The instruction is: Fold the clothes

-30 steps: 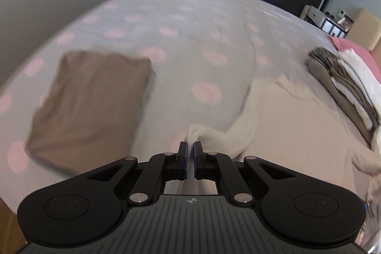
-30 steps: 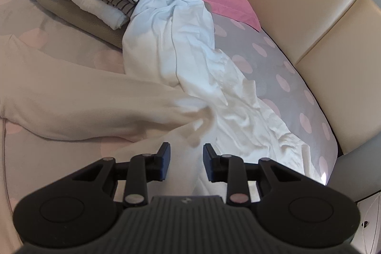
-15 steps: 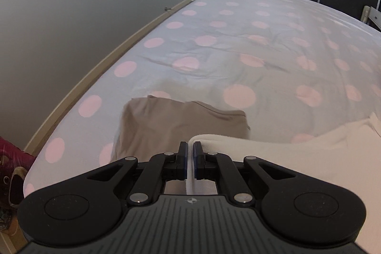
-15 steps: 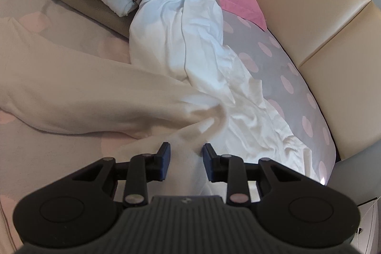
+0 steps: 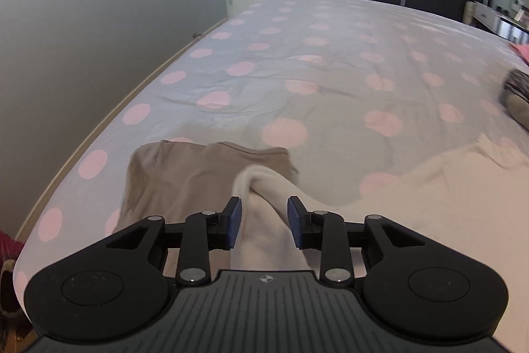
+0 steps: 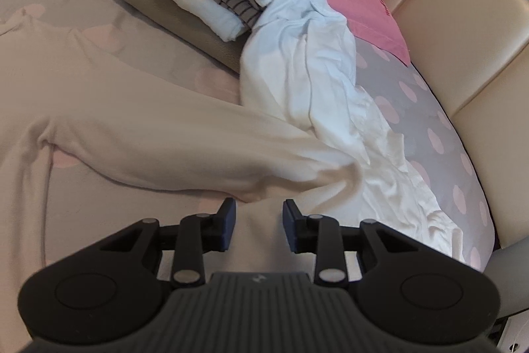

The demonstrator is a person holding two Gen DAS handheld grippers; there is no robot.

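The left gripper (image 5: 264,222) has just opened its jaws; the cream sweater (image 5: 413,197) sleeve now lies loose between them, low in the frame, over the brown folded garment (image 5: 185,174). The right gripper (image 6: 259,225) stands half open around the other sleeve, not pinching. Better pull both sleeves flat before folding.
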